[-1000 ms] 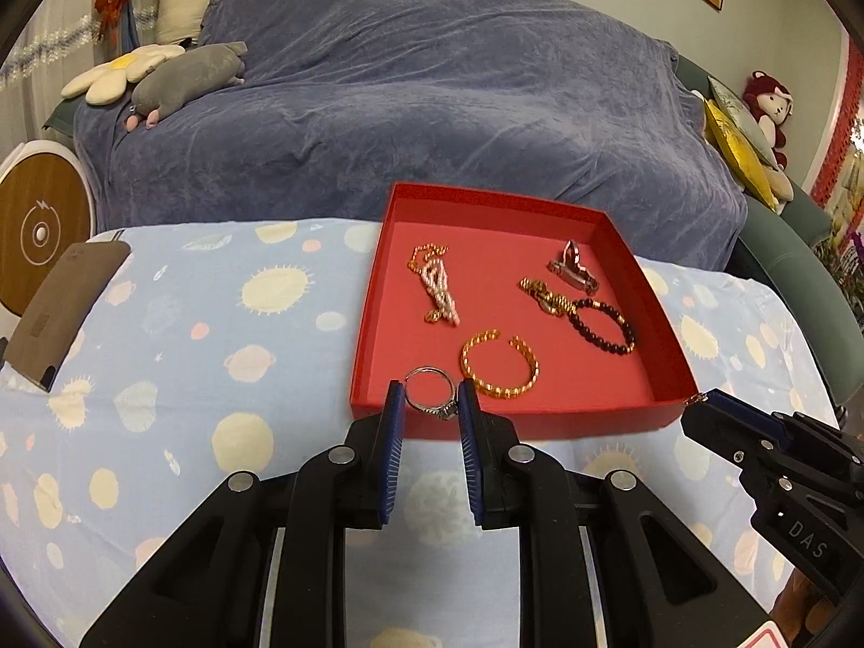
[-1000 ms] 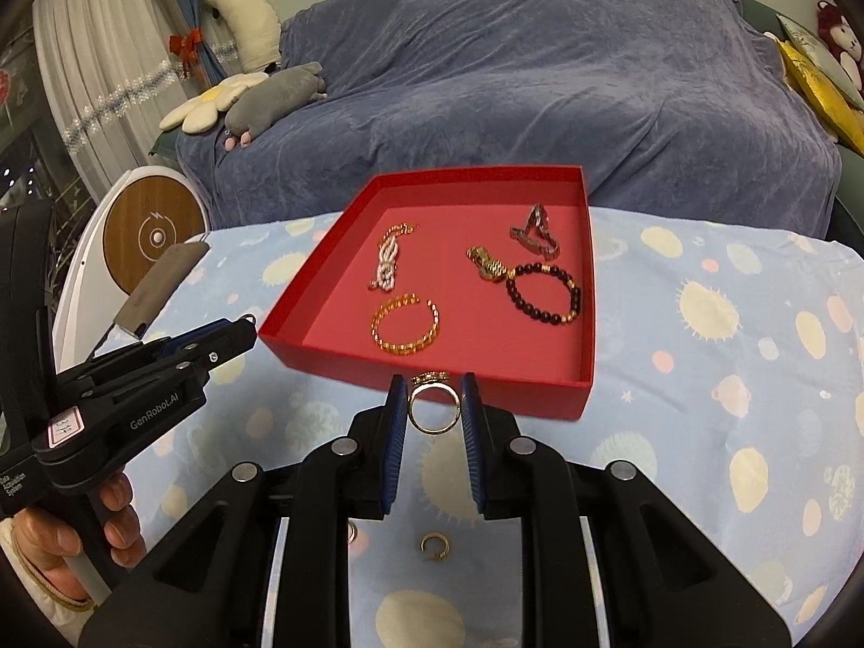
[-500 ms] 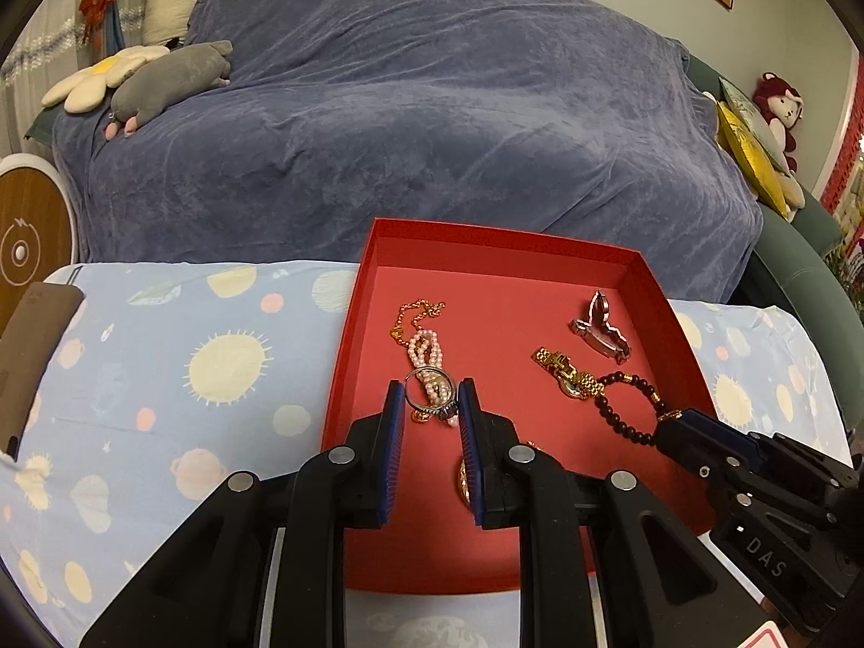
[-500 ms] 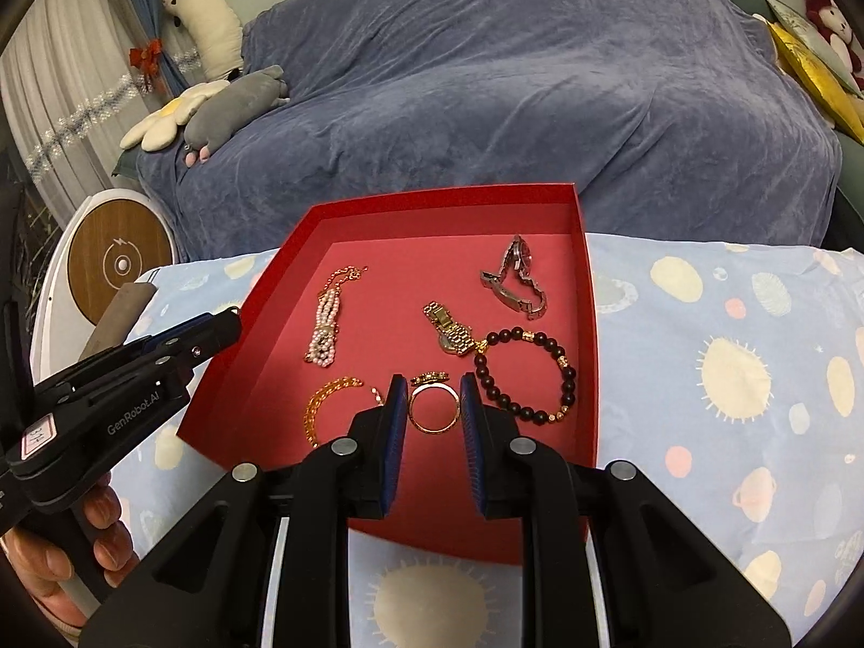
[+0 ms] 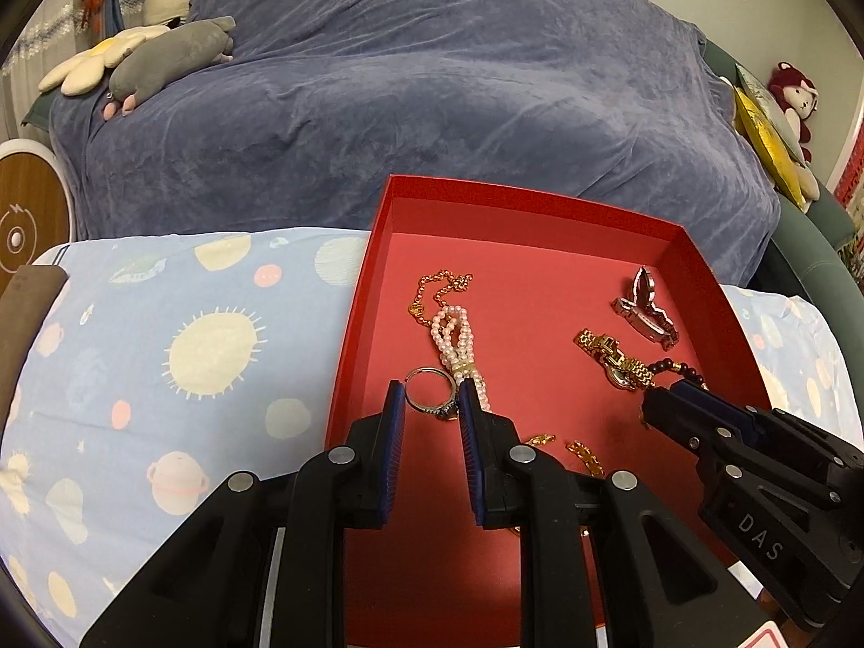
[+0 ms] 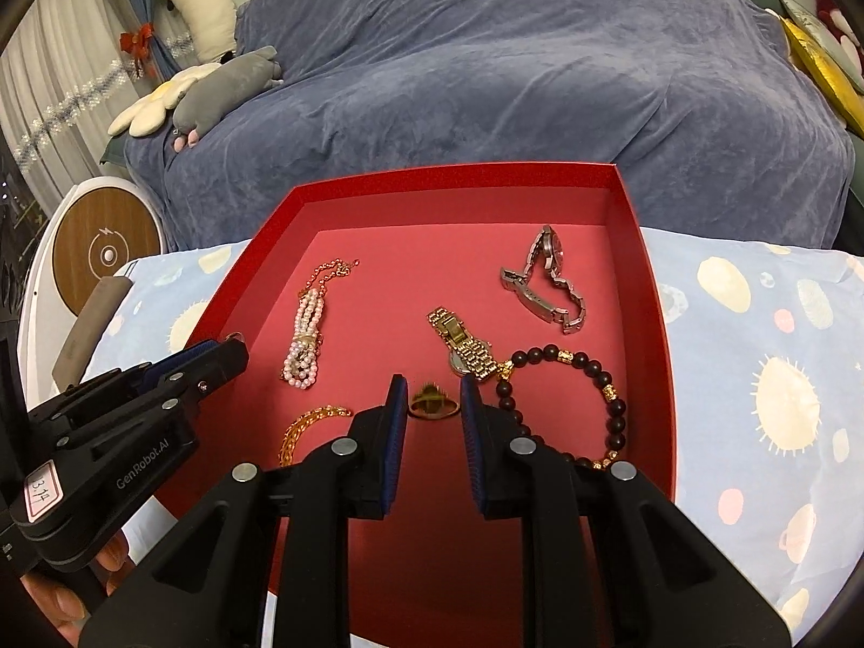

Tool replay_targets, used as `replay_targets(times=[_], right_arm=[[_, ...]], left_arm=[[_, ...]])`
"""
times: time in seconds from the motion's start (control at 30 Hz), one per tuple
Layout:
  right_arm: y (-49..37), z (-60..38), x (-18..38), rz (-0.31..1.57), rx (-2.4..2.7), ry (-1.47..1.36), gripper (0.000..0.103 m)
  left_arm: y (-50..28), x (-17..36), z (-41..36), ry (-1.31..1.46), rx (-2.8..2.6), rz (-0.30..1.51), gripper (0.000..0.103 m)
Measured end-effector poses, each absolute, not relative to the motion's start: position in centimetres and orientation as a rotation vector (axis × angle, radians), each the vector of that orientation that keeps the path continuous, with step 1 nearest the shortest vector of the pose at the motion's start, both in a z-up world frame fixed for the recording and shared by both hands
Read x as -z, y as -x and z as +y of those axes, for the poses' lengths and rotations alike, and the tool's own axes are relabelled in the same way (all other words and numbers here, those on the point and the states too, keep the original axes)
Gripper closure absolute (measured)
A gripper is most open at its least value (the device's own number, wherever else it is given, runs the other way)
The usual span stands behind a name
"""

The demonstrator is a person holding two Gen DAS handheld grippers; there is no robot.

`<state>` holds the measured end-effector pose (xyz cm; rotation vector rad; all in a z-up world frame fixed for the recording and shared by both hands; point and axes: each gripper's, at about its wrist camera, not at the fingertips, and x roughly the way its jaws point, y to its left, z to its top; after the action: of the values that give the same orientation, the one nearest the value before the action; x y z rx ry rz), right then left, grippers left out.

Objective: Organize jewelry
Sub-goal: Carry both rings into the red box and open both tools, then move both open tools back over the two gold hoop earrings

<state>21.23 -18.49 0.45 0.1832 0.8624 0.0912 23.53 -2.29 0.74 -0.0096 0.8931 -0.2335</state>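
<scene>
Over the red tray (image 5: 362, 291), each gripper's fingers (image 5: 393, 421) (image 6: 397, 410) pinch a ring (image 5: 432, 391) (image 6: 432, 402).

The room light is soft and even, rather dim. Both views curve strongly at their dark corners. The gold ring (image 6: 432, 401) looks blurred.

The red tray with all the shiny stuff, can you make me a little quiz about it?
1. True or false: both watches lie inside the red tray.
2. Which colour ring does each hand-held gripper hold?
3. The pearl strand lies nearest: A) tray's left wall B) tray's right wall.

Key:
1. True: silver watch, gold watch.
2. Left hand-held gripper: silver ring. Right hand-held gripper: gold ring.
3. A.
</scene>
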Motion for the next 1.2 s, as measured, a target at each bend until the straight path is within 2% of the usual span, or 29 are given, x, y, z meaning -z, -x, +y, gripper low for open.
replay_targets(times=[0.17,0.3,0.6,0.87,0.93,1.2], right_arm=[[-21.0,-18.5,-0.6,0.857,-0.091,-0.173,0.083],[-20.4,-18.7,-1.1,0.847,-0.089,-0.172,0.083],[-16.6,-19.6,-3.1,0.841,-0.098,-0.169,0.082],[-11.1,-20.1,-5.2,0.811,-0.1,-0.158,0.082],[-9.2,-20.5,-5.4,0.801,-0.099,-0.174,0.077],[-3.0,-20.9,-2.7,0.861,-0.101,-0.232,0.074]], left_arm=[[-23.3,-0.7,-2.5,-0.01,0.223,0.882,0.083],[-23.2,-1.0,-2.5,-0.004,0.212,0.878,0.075],[-21.2,-3.6,-2.4,-0.001,0.199,0.868,0.075],[-16.3,-5.9,-0.5,0.029,0.19,0.85,0.071],[-14.8,-5.9,0.3,0.04,0.184,0.855,0.071],[-8.6,-3.8,2.5,0.07,0.169,0.91,0.071]])
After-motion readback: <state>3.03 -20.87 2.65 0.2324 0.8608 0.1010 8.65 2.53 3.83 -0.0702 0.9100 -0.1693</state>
